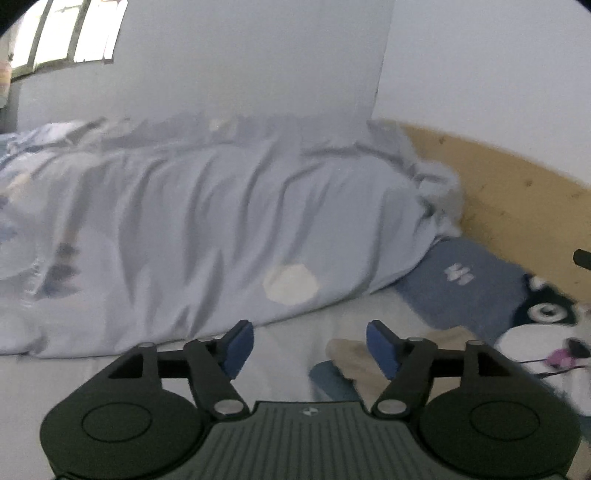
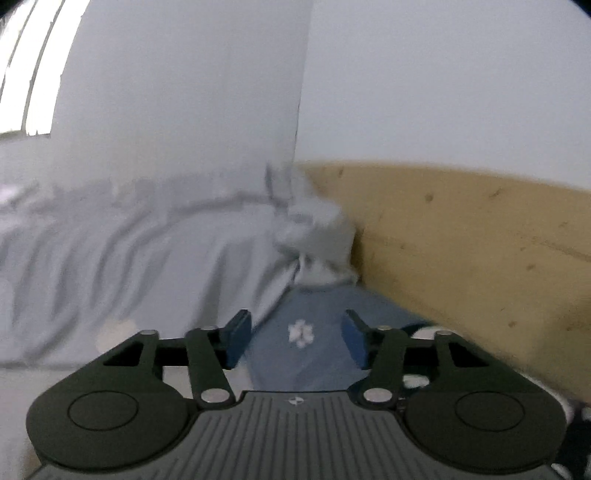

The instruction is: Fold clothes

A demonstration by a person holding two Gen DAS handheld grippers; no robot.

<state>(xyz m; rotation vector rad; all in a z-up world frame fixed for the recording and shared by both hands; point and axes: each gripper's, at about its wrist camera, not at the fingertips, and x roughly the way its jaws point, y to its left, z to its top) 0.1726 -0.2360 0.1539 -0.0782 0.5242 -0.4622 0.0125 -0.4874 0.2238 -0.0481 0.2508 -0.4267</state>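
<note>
A beige garment (image 1: 351,356) lies crumpled on the bed just under my left gripper (image 1: 309,347), with a blue piece of cloth (image 1: 328,380) beneath its near edge. The left gripper is open, blue pads apart, nothing between them. My right gripper (image 2: 296,341) is also open and empty, hovering over a blue pillow (image 2: 314,354) with a small white print. That same blue pillow (image 1: 461,284) shows at the right in the left wrist view.
A rumpled light-blue duvet (image 1: 221,229) covers most of the bed, bunched at the wooden headboard (image 2: 461,251). A black-and-white plush toy (image 1: 546,321) lies at the right by the headboard. White walls stand behind; a window (image 1: 70,33) is at upper left.
</note>
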